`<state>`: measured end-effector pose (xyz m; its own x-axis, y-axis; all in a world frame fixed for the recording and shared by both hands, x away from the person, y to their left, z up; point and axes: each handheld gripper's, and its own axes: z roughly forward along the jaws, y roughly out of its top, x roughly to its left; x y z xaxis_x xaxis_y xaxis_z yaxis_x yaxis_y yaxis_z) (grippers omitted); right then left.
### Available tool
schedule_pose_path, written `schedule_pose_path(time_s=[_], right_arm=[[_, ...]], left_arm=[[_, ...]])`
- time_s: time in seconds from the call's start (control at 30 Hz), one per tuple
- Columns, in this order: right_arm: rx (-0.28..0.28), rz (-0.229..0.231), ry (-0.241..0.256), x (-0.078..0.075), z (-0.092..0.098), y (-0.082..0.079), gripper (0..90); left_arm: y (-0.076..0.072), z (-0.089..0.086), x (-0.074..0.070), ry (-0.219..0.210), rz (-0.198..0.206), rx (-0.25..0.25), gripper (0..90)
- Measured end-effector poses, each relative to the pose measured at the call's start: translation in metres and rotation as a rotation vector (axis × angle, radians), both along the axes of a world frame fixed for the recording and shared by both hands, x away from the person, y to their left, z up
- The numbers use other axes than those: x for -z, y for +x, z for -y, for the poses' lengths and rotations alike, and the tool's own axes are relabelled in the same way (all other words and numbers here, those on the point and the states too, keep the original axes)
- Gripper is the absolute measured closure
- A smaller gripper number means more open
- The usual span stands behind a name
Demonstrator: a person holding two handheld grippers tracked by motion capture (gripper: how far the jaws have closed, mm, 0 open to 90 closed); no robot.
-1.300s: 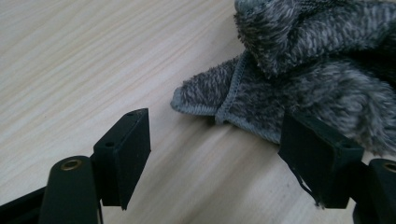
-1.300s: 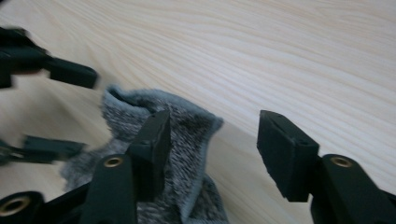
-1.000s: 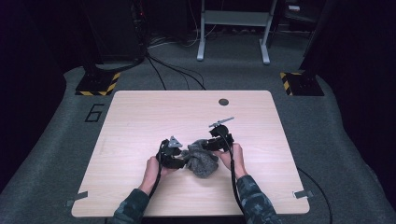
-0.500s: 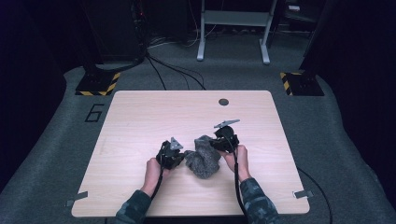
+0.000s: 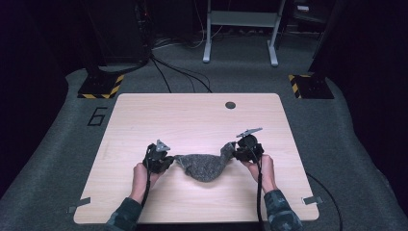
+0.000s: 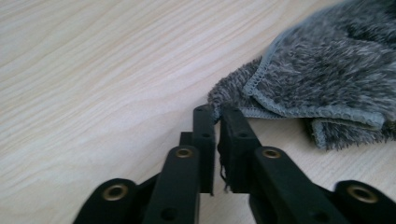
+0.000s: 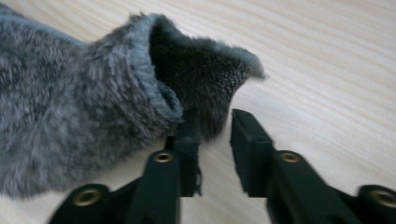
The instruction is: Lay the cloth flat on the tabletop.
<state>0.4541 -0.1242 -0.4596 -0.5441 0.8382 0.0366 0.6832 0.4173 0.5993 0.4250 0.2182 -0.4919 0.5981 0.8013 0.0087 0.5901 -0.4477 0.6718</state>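
- Left tongs (image 6: 217, 116): nearly closed, pinching the grey cloth's (image 5: 204, 165) left corner.
- Right tongs (image 7: 215, 126): parted; grip on the right corner uncertain.
- Cloth: near-centre desk (image 5: 192, 115); soft, light, limp — best gripped at hemmed corners.

High view: fixed cam above the person's side, facing fwd and down over the whole table (image 5: 202, 120), both hands well below it. Left gripper view: cam rides the left gripper (image 6: 217, 123), looking along its jaws, v. close to the tabletop. Right gripper view: same on the right gripper (image 7: 215, 123). All three share the grey cloth (image 5: 204, 166) stretched betw. the grippers.
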Motion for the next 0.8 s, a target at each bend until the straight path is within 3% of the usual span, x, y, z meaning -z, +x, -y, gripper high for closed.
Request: schedule_pose_path(time_s=[0.1, 0.17, 0.23, 0.3, 0.43, 0.5, 0.6, 0.63, 0.7, 0.8], right_arm=[[0.014, -0.004, 0.025, -0.006, 0.009, -0.002, 57.6], [0.026, 0.007, 0.072, -0.014, 0.014, -0.003, 51.3], [0.032, 0.032, 0.099, -0.025, 0.016, -0.004, 48.6], [0.027, 0.051, 0.121, -0.036, 0.010, -0.006, 41.4], [0.005, 0.082, 0.097, -0.043, -0.017, -0.005, 32.8], [-0.012, 0.065, 0.053, -0.035, -0.028, -0.001, 36.4], [-0.012, 0.028, 0.004, -0.019, -0.033, 0.002, 56.3], [-0.012, 0.017, -0.008, -0.015, -0.032, 0.001, 64.5], [-0.009, 0.006, -0.013, -0.008, -0.026, -0.002, 72.1], [0.005, 0.001, -0.017, -0.005, -0.014, -0.008, 79.0]], left_arm=[[0.001, -0.004, -0.007, -0.013, -0.004, -0.021, 66.5], [0.002, -0.004, -0.014, -0.013, 0.003, -0.038, 52.7], [0.002, 0.001, -0.021, -0.029, 0.025, -0.044, 45.9], [0.005, 0.011, -0.024, -0.026, 0.027, -0.019, 41.3], [0.011, 0.037, -0.012, 0.034, -0.025, 0.043, 38.8], [0.012, 0.047, -0.002, 0.066, -0.051, 0.054, 43.2], [0.010, 0.051, 0.007, 0.100, -0.059, 0.060, 60.1], [0.009, 0.051, 0.007, 0.107, -0.055, 0.067, 66.9], [0.007, 0.049, 0.008, 0.106, -0.048, 0.058, 78.0], [0.006, 0.044, 0.008, 0.102, -0.055, 0.055, 84.8]])
